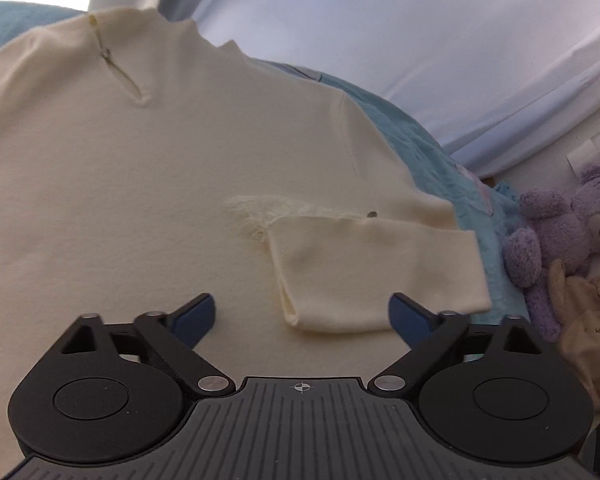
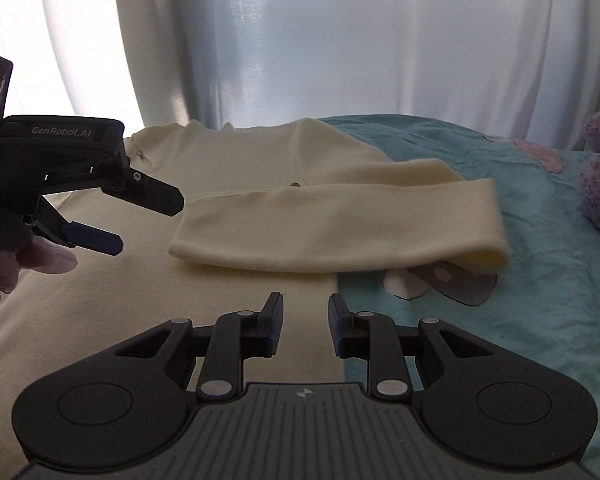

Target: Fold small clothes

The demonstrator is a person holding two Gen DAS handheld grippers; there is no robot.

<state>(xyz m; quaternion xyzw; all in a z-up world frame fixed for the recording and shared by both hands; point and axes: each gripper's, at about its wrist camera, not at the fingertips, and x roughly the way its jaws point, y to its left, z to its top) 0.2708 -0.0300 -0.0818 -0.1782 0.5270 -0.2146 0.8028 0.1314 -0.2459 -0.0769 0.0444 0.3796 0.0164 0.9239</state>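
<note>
A cream small top (image 1: 120, 184) lies flat on a teal bedspread (image 1: 424, 148), with a short zip at its neck (image 1: 116, 68). Its right sleeve (image 1: 364, 268) is folded across the body; it also shows in the right wrist view (image 2: 332, 224). My left gripper (image 1: 302, 316) is open and empty, just above the cloth in front of the sleeve cuff; it also shows in the right wrist view (image 2: 148, 220). My right gripper (image 2: 304, 320) is partly open and empty, over the top's right edge (image 2: 332, 320), short of the folded sleeve.
A purple plush bear (image 1: 560, 232) and a beige plush toy (image 1: 588, 328) lie at the right of the bed. White curtains (image 2: 340, 40) hang behind it. The bedspread (image 2: 540, 280) carries a grey and white patch (image 2: 444, 276) under the sleeve's end.
</note>
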